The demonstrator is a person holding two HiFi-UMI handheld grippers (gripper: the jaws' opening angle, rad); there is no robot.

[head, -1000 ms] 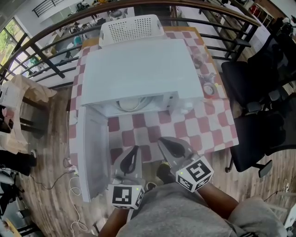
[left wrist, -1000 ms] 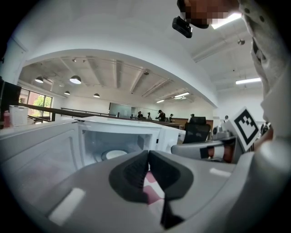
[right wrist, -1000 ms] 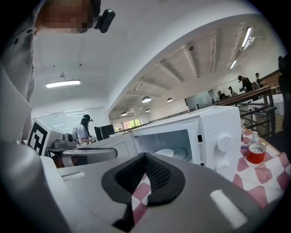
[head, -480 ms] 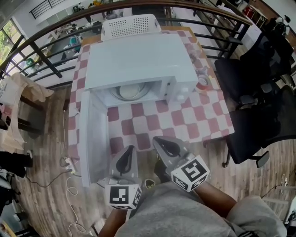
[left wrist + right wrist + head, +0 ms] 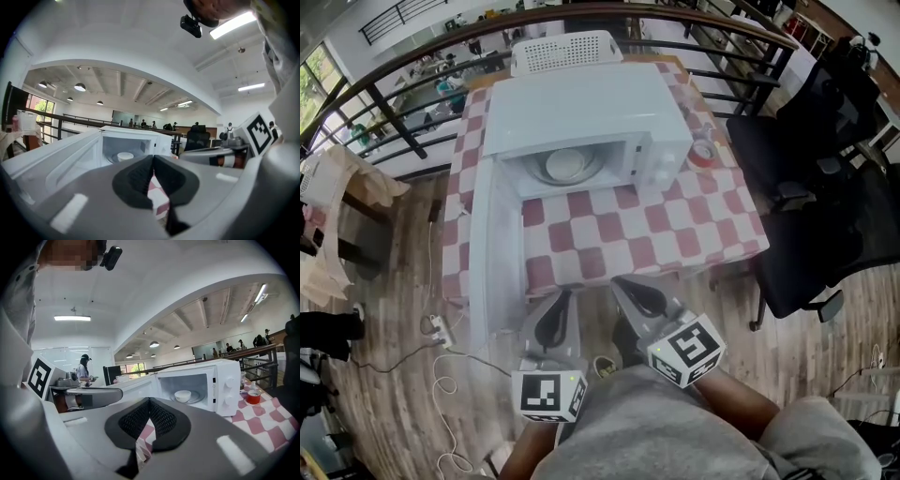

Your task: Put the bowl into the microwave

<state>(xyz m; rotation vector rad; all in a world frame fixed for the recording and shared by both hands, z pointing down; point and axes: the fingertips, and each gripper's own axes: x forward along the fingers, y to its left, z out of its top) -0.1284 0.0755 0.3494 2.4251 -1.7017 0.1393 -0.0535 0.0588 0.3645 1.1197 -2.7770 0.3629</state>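
Note:
The white bowl sits on the turntable inside the white microwave, whose door hangs wide open to the left. Both grippers are held close to my body, well short of the table's near edge. My left gripper is shut with nothing in it, and so is my right gripper. The left gripper view looks over its closed pads at the bowl in the open oven. In the right gripper view the bowl shows inside the microwave beyond the closed gripper.
The microwave stands on a table with a red-and-white checked cloth. A white perforated basket lies behind the microwave; a small red container stands to its right. Black office chairs are at the right, a railing behind, cables on the floor.
Both grippers have drawn back from the table together, so the microwave now looks farther off. The bowl stays inside the open microwave. Both grippers remain shut.

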